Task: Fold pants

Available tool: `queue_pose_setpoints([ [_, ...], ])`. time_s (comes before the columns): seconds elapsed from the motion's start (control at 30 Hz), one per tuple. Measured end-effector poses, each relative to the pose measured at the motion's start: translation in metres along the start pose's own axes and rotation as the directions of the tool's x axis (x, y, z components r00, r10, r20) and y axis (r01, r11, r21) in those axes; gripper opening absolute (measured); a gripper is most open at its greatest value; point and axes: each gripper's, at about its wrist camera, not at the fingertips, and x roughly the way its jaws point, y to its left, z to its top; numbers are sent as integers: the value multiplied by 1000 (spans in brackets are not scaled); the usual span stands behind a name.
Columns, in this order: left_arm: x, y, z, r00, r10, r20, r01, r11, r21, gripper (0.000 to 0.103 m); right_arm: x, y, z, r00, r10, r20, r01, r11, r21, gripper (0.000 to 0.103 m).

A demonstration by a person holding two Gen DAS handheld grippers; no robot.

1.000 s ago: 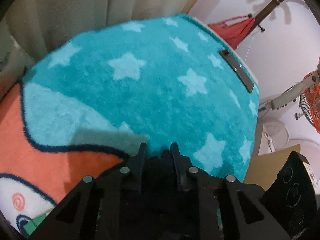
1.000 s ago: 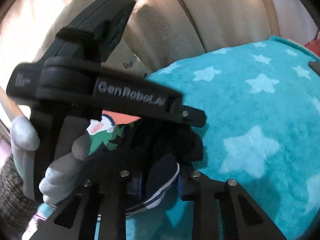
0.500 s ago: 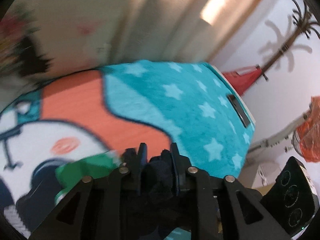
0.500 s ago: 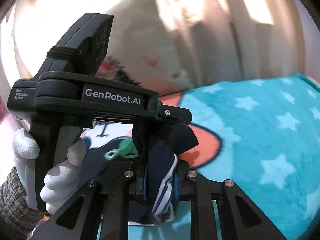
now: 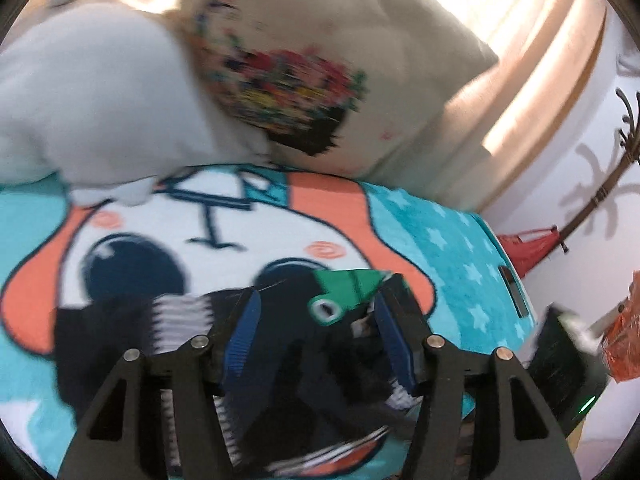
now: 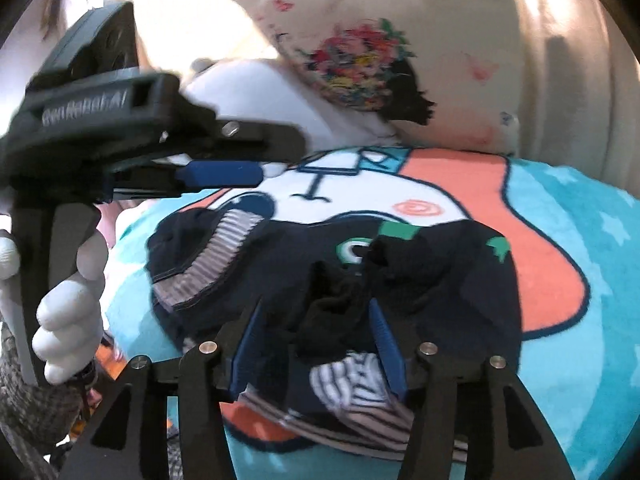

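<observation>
**Inspector:** Although both views were smeared, the pants (image 6: 400,280) plainly lay bunched on the blanket (image 6: 580,232), near its middle over the cartoon face, with the striped waistband (image 6: 224,248) turned up at the left end. Why were they there?

**Operator:** That was the flat patch; the pillow (image 6: 460,60) took up the far edge.

**Inspector:** Noted. Your left gripper (image 5: 316,320) had its jaws spreading, blue pads apart, with dark cloth and the green patch (image 5: 348,284) lying between them. I saw neither pad pressing on the fabric, so I judged it a release and not a grip.

**Operator:** And the right?

**Inspector:** Your right gripper (image 6: 316,328) was opening likewise. A rumpled ridge of black cloth stood between its pads, touching neither that I could make out. In that same view your gloved left hand (image 6: 68,312) held its tool above the waistband end, tilted toward the blanket.

**Operator:** So both ends were let go together.

**Inspector:** That was my reading: you set the garment down doubled over, so the folded part would settle on the lower layer. I judged the fold unfinished, since the heap was lumpy, the edges did not line up, and a striped cuff (image 6: 352,384) stuck out at the near side. Whether the legs lay one over the other, I could not tell.
</observation>
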Motion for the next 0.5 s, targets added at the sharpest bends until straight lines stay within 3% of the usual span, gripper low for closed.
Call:
queue_pose_setpoints([
  [0.13,-28,21,-12,997,38,67,-37,999,-23,60,-43,3,11,995,48,93,-50,998,28,58],
  [0.23,-43,35,-17,994,56,98,-52,998,-39,60,-59,-12,20,989,-61,133,50,995,85,50],
  [0.3,-50,42,-20,992,71,109,-65,997,-51,60,-52,-23,23,983,-152,106,139,983,121,27],
  [0.4,-59,47,-24,989,83,120,-78,996,-51,61,-28,-34,27,990,-137,43,128,976,175,19],
  [0.5,-62,48,-27,987,101,127,-96,994,-47,63,7,-23,24,993,-115,-37,119,981,151,19],
])
